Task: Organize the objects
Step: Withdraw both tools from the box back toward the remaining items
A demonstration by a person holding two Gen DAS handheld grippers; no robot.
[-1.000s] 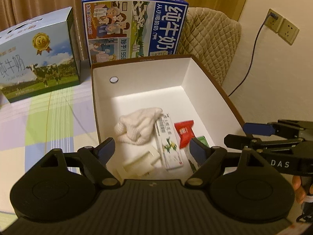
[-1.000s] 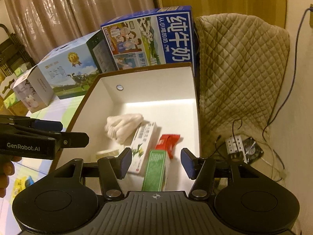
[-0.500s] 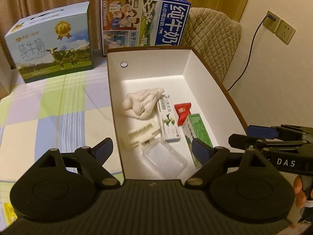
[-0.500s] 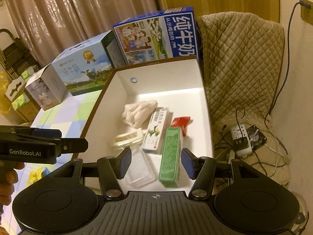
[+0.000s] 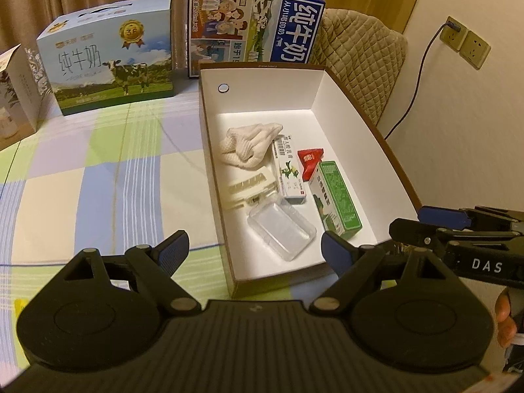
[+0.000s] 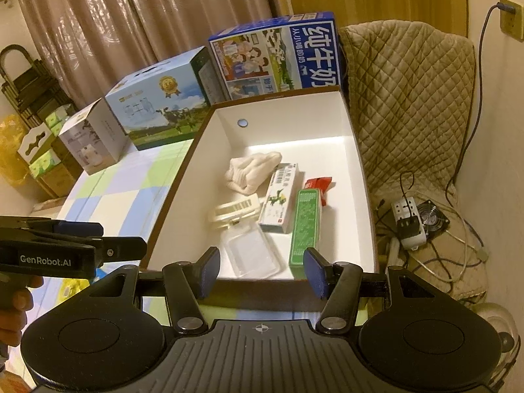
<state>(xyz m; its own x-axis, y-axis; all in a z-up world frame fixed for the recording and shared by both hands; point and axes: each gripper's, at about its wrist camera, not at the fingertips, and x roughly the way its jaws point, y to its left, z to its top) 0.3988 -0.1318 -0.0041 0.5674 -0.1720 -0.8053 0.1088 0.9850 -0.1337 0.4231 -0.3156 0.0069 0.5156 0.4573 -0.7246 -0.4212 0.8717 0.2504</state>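
White-walled, brown-rimmed storage box [image 5: 353,104] sat on the checked tabletop [image 5: 98,177], near its right edge. Inside it, toward the middle of the floor: a crumpled cream cloth [image 5: 250,142]; just beside it a white medicine carton [image 5: 288,172] lying flat; a small red packet [image 5: 309,160] wedged between that carton and a green carton [image 5: 337,198]. A cream plastic clip-like piece [image 5: 250,188] lay left of the white carton, and a clear plastic tray [image 5: 281,227] lay nearest the box's front wall, touching or just beside the cream piece.

Left tool [image 5: 255,245] hovered above the front wall of the box, fingers spread wide, nothing between them. Right tool [image 6: 260,270] likewise hovered over the front wall, fingers wide apart and empty; the green carton [image 6: 306,226] and clear tray [image 6: 250,252] appeared just beyond its tips.

Behind the box stood a blue milk carton case [image 5: 252,29], close to the back wall. Left of that stood a pale blue cow-print case [image 5: 108,68], then a grey-white box [image 6: 90,139]. A quilted beige cover [image 6: 409,98] draped the seat to the right; a power strip [image 6: 407,221] with cables lay on the floor below it.
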